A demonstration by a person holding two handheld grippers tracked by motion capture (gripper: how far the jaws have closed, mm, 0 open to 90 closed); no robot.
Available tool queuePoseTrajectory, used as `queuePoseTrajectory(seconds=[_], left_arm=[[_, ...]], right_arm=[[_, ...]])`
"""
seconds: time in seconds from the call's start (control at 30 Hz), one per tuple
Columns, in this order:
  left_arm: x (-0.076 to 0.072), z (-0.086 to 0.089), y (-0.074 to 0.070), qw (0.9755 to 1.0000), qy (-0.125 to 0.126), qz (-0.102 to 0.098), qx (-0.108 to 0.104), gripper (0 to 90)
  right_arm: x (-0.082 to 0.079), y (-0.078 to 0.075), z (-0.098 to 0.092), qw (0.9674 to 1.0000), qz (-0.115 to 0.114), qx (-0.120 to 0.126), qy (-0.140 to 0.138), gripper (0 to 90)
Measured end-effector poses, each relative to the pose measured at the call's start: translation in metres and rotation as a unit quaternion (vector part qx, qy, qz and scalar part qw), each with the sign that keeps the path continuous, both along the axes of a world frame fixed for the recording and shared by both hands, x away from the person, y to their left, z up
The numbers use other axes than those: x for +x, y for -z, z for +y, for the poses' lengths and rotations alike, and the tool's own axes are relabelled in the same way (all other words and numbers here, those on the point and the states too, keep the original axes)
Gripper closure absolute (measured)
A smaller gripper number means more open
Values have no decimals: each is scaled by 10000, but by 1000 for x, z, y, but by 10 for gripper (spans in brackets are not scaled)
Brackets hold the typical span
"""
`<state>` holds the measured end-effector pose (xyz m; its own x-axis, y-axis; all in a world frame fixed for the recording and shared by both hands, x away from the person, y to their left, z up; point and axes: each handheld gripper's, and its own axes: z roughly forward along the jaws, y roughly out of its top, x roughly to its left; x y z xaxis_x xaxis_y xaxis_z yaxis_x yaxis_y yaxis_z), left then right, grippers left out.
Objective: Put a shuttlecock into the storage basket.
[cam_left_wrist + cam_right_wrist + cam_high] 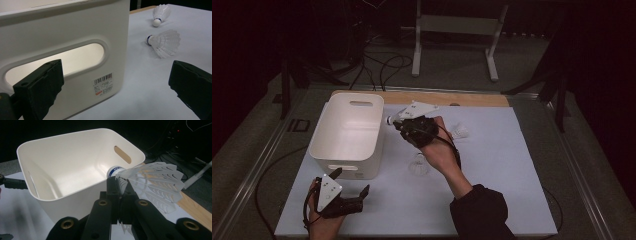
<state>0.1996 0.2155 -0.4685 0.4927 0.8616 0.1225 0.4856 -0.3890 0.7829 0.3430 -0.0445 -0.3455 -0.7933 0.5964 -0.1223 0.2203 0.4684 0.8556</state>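
Right gripper (120,187) clamps shuttlecock (150,180) by its skirt, cork pointing toward the white bin (75,165) just ahead at rim height; left gripper (343,192) idles wide open, holding nothing.

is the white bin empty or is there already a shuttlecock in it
Empty. The right gripper view looks into the white bin and shows bare floor and walls; the held shuttlecock is at its rim, not inside.

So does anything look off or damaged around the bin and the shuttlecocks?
Mildly: the right gripper pinches a shuttlecock by its skirt, squashing the feathers at the white bin's rim. Two more shuttlecocks lie tipped over on the table.
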Motion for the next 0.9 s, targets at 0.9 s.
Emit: queuePoseTrajectory(seconds=[0.9], left_arm=[[0,0,0,10000,-2,0,-9,5]], right_arm=[[2,-8,24,9998,-93,-17,-184,883]])
